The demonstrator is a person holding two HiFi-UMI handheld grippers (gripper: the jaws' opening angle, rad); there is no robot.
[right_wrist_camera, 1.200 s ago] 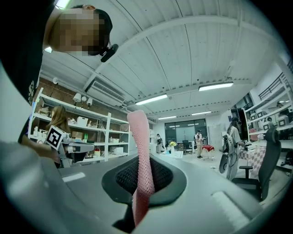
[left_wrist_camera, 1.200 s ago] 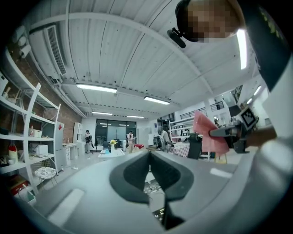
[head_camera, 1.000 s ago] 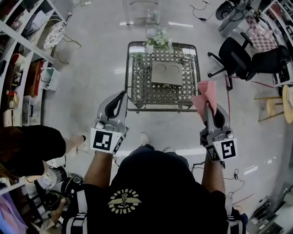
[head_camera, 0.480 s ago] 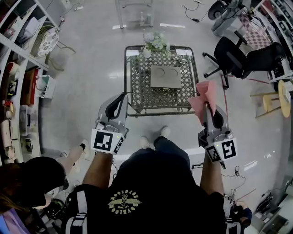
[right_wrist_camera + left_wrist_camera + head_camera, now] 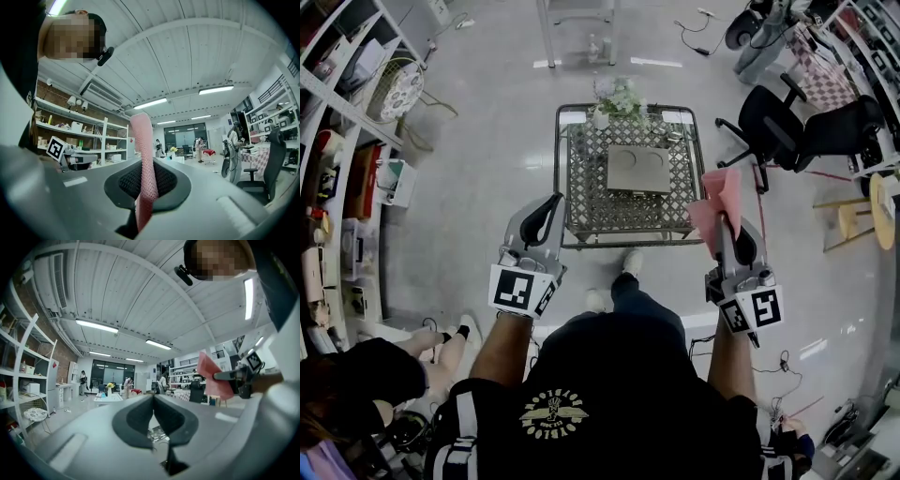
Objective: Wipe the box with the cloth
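A flat grey box lies on the lattice-topped metal table ahead of me in the head view. My right gripper is raised off the table's near right corner, shut on a pink cloth that sticks up past its tips. In the right gripper view the cloth stands clamped between the pads, and it also shows in the left gripper view as the pink cloth. My left gripper is held off the table's near left corner, jaws together and holding nothing. Neither gripper touches the box.
A vase of pale flowers stands at the table's far edge. A black office chair is to the right, white shelving runs along the left, and another person crouches at lower left. Cables lie on the floor at right.
The table and box have slid a little lower in the head view. The person at lower left has shifted down and left. Both grippers keep their pose, cloth still held.
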